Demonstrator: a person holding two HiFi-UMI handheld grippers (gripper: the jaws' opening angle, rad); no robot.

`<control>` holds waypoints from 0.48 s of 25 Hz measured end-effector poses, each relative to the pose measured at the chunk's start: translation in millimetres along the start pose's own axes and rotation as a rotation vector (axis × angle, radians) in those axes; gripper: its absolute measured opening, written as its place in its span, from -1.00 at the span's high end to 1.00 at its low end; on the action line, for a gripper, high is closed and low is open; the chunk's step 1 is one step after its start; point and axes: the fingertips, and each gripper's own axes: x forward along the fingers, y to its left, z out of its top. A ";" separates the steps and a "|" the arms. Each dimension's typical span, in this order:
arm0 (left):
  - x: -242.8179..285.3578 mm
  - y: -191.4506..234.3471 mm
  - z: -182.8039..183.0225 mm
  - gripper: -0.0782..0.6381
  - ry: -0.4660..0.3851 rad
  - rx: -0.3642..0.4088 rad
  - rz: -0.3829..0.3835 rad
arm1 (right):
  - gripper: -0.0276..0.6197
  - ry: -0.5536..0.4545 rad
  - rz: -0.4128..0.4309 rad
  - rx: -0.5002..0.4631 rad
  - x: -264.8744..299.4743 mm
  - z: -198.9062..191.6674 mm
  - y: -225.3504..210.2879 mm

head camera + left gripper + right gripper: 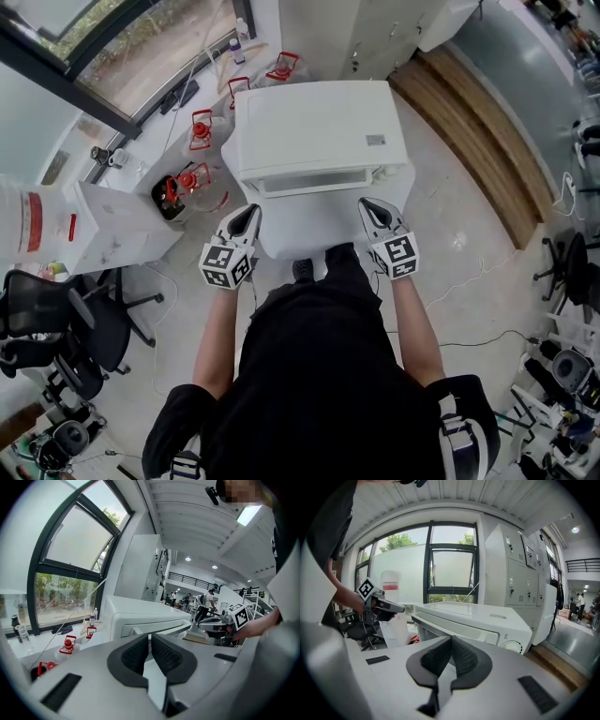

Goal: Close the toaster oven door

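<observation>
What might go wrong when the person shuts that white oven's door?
1. The left gripper and right gripper both have jaws shut on nothing, so they can only push the open door; the tips might slip off.
2. They flank the door, so an uneven push might twist it or shove the toaster oven.
3. Red-capped bottles stand left of the oven; a wide left swing might knock them.
</observation>
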 end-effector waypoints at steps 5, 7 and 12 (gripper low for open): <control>-3.8 -3.9 -2.3 0.68 0.012 0.038 0.004 | 0.87 0.005 0.031 -0.040 -3.0 0.2 11.6; -4.7 -4.8 -2.8 0.68 0.016 0.053 0.004 | 0.87 0.010 0.045 -0.056 -1.8 0.6 17.5; -8.4 -7.1 -4.0 0.68 0.007 0.041 0.005 | 0.87 0.026 0.077 -0.085 0.8 -0.7 28.6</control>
